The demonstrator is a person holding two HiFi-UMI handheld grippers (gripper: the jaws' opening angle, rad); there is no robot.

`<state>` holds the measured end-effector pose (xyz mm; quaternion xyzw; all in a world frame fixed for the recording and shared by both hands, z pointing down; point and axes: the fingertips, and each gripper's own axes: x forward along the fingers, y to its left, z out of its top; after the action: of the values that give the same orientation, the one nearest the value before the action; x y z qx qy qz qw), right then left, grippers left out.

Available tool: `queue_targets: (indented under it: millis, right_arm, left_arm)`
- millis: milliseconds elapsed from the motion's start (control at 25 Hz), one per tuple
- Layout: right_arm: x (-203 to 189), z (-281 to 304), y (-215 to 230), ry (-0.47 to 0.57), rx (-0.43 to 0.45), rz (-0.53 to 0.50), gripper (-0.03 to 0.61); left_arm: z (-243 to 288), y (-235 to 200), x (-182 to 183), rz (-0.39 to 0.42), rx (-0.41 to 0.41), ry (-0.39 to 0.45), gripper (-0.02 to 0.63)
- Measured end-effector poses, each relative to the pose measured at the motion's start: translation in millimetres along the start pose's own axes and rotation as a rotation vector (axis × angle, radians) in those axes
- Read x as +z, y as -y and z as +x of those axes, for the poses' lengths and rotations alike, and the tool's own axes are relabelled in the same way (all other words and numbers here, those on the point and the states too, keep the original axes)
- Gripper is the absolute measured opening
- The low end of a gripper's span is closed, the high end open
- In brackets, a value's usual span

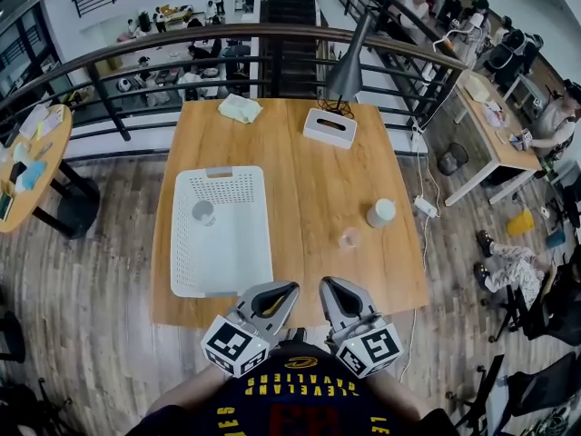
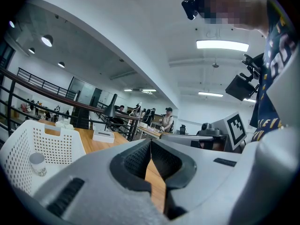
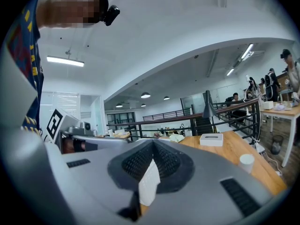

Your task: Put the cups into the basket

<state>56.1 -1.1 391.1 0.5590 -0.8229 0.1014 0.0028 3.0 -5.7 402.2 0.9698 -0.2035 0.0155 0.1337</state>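
Note:
A white perforated basket lies on the left half of the wooden table with one pale cup inside it. A white cup and a small pinkish clear cup stand on the table's right side. My left gripper and right gripper hover side by side over the near edge, both shut and empty. The left gripper view shows the left gripper, the basket and its cup. The right gripper view has the right gripper and the white cup.
A white tissue box, a black lamp and a pale green cloth sit at the table's far edge. A curved railing runs behind. Cables and a power strip lie on the floor to the right.

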Motion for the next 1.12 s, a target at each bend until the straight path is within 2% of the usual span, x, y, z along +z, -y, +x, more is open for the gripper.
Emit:
queue_targets:
  millis: [240, 440, 920, 1120]
  right_arm:
    - [1, 0, 1, -0.004, -0.003, 0.006, 0.012]
    - [1, 1, 1, -0.007, -0.005, 0.01, 0.012]
    - [-1, 2, 1, -0.019, -0.034, 0.03, 0.012]
    - [-8, -9, 11, -0.034, -0.108, 0.054, 0.012]
  left_arm:
    - [1, 14, -4, 0.101, -0.035, -0.036, 0.011]
    - [0, 10, 8, 0.05, -0.038, 0.021, 0.012]
    - [-1, 8, 9, 0.028, -0.074, 0.01, 0.012]
    - [2, 17, 2, 0.017, -0.119, -0.017, 0.012]
